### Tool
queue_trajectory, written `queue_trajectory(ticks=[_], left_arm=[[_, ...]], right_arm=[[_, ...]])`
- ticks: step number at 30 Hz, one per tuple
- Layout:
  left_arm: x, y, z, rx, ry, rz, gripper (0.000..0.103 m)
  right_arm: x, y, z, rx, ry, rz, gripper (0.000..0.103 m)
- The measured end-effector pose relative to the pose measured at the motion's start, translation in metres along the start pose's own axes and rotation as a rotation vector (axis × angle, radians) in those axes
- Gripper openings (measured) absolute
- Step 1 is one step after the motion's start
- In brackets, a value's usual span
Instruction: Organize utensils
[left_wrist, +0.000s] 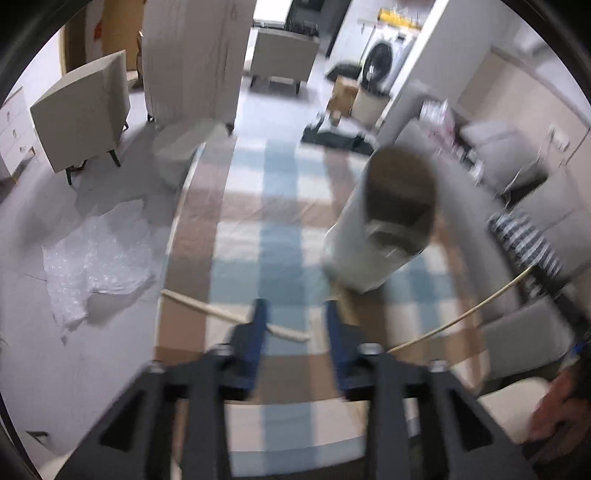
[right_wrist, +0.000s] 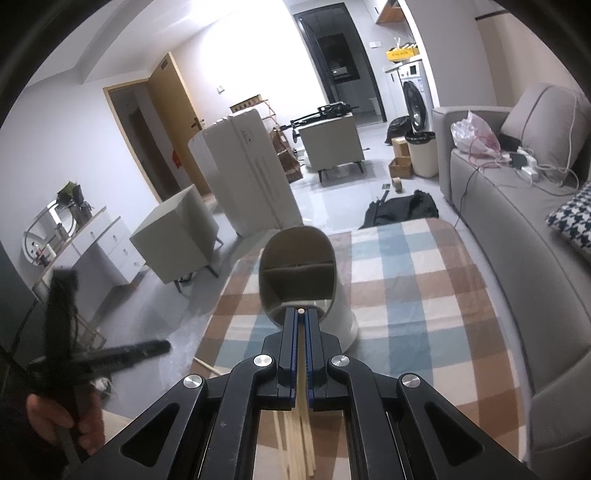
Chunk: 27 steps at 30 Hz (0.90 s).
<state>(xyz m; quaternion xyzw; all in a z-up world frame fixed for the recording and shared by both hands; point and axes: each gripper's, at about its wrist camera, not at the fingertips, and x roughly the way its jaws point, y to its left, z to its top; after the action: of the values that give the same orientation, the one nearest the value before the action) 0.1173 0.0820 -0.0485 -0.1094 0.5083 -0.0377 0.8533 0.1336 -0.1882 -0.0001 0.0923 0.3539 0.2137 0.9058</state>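
A white utensil holder (right_wrist: 314, 280) with a dark divided inside stands on the checked tablecloth (right_wrist: 406, 295); it also shows in the left wrist view (left_wrist: 384, 229), ahead and right of my left gripper. My right gripper (right_wrist: 302, 314) is shut on a pale chopstick (right_wrist: 301, 312), with its tip at the holder's near rim. More chopsticks (right_wrist: 299, 443) lie on the cloth under it. My left gripper (left_wrist: 295, 314) is open and empty above a loose chopstick (left_wrist: 229, 314). Another chopstick (left_wrist: 461, 317) lies to the right. The left wrist view is blurred.
A grey sofa (right_wrist: 517, 229) runs along the right of the table. On the floor are a white suitcase (right_wrist: 247, 173), beige cabinets (right_wrist: 177, 236), a black bag (right_wrist: 402, 210) and crumpled plastic wrap (left_wrist: 96, 254). The table edge (left_wrist: 173, 236) runs on the left.
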Motion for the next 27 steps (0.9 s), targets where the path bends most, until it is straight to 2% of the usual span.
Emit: queue_trajectory(ticks=[1,3,4,7,10,17,23,27], left_arm=[[0.009,-0.002,-0.003,0.066,0.009,0.045,0.039],[0.022,-0.01,-0.007,0.205,0.04,0.069,0.052],[0.036,-0.019,-0.01,0.323,0.074,0.087,0.053],[0.068,-0.039,-0.02,0.576,0.155,0.126,0.053],[0.09,-0.045,-0.023,0.708,0.189,0.137,0.053],[0.127,-0.052,-0.025,0.841,0.327,0.025,0.053],[0.14,-0.054,-0.036,0.916,0.391,0.022,0.054],[0.14,-0.055,-0.032,0.92,0.407,0.005,0.052]], right_arm=[[0.003,-0.001,-0.002,0.002,0.006,0.002,0.003],[0.01,-0.005,-0.007,0.007,0.018,0.011,0.003],[0.012,-0.007,-0.009,0.008,0.024,0.012,0.003],[0.02,-0.016,-0.012,0.015,0.047,0.011,0.003],[0.024,-0.022,-0.011,0.028,0.054,0.015,0.003],[0.031,-0.036,-0.009,0.067,0.08,0.027,0.003],[0.034,-0.05,-0.008,0.12,0.093,0.035,0.003],[0.035,-0.052,-0.008,0.122,0.092,0.037,0.003]])
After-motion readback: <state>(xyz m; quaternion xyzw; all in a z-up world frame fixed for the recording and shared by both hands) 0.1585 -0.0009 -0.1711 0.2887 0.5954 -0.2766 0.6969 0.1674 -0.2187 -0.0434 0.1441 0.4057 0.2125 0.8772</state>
